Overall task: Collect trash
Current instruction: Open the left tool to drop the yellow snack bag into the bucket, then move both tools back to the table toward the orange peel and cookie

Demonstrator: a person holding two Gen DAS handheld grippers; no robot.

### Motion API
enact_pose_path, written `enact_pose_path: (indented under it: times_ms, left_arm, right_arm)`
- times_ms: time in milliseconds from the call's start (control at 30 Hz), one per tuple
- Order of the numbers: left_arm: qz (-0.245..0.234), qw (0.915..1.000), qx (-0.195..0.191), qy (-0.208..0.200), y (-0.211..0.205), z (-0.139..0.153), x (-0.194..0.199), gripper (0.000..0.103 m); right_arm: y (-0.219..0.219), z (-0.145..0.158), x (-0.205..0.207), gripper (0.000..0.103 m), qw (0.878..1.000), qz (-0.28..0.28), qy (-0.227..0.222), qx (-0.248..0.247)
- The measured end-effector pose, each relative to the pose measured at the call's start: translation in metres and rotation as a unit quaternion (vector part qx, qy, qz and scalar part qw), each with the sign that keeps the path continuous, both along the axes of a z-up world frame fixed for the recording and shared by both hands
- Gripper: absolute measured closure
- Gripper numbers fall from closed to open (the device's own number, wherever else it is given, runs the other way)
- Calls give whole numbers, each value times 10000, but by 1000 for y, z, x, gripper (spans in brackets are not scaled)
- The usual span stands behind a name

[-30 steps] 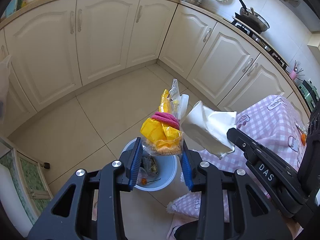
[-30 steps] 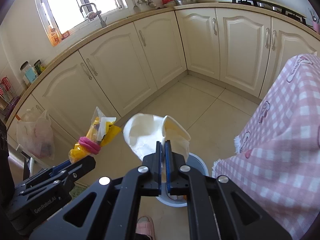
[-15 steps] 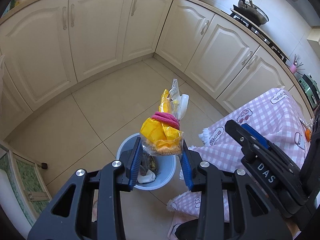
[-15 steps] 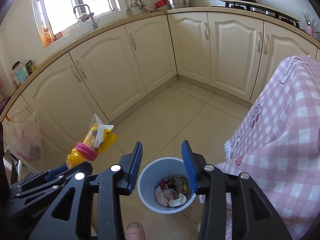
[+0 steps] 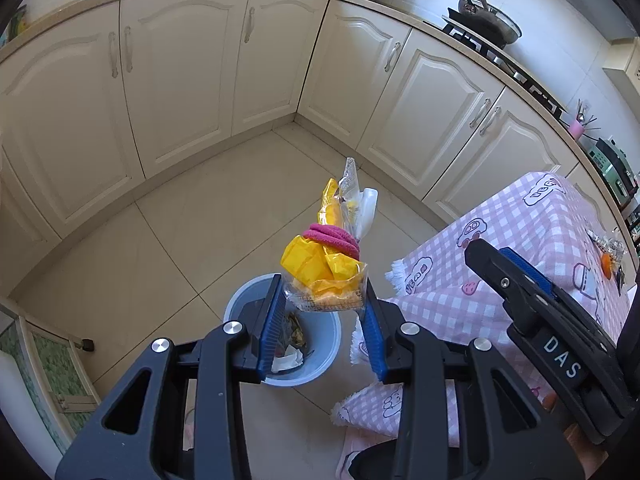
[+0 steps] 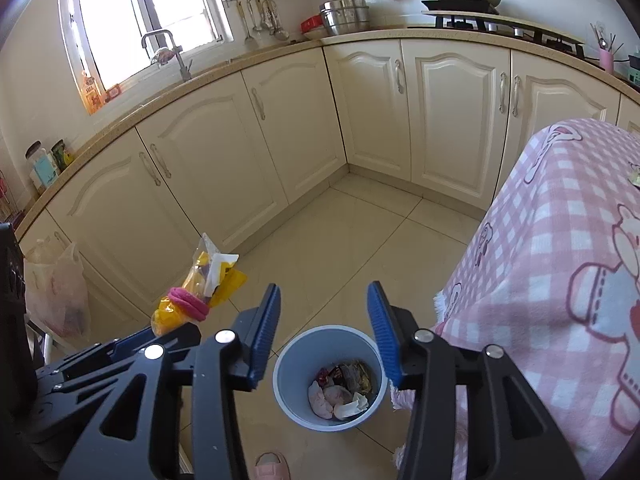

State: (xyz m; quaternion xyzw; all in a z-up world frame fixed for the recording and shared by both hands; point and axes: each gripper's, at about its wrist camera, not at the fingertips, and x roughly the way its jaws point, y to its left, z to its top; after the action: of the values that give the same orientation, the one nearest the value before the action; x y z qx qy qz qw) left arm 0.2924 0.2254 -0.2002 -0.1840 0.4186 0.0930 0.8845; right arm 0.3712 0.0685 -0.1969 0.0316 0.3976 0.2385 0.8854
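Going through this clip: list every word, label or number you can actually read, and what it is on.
"DAS": white letters on the black body of the right gripper, left wrist view.
Pink checked tablecloth: lettering in its cartoon prints, too blurred to read.
Orange bottle on the windowsill: label unreadable.
Nothing else legible.

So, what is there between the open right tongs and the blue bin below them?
Nothing: in the right wrist view, the right tongs stand open and empty directly above the bin, only air between.
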Motion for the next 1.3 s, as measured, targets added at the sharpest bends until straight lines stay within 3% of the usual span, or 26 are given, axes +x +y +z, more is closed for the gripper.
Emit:
enact_pose_path:
  times_ms: [67,167,200,800,1067,1300]
  left_arm:
    - [35,10000,25,-72,-2,5,0,65]
    - [82,9998,113,-169,-5,13,-1,40]
    - [98,9996,158,-207,-6,16,-1,37]
    - [-327,9953,473,-783,-70,85,-29,36]
    - [-983,9876,563,-1090,-137,115,-35,33]
    - [-1721,9776,588,-1064,-212,120,-19,33]
  right_arm:
    - [-4,4,-1,58,10000,-23,-42,29]
    - [-11,10,-2,58,9999,-43,-85,67]
    - [-12,12,-2,58,9999,-47,-103,67]
    - [-90,77,-38,58,9965,-449,-629,331]
    - [-172,106,-60,53,9897,-1002,-941,409]
    - [-267,115,-69,52,9770,-1821,-1058,340]
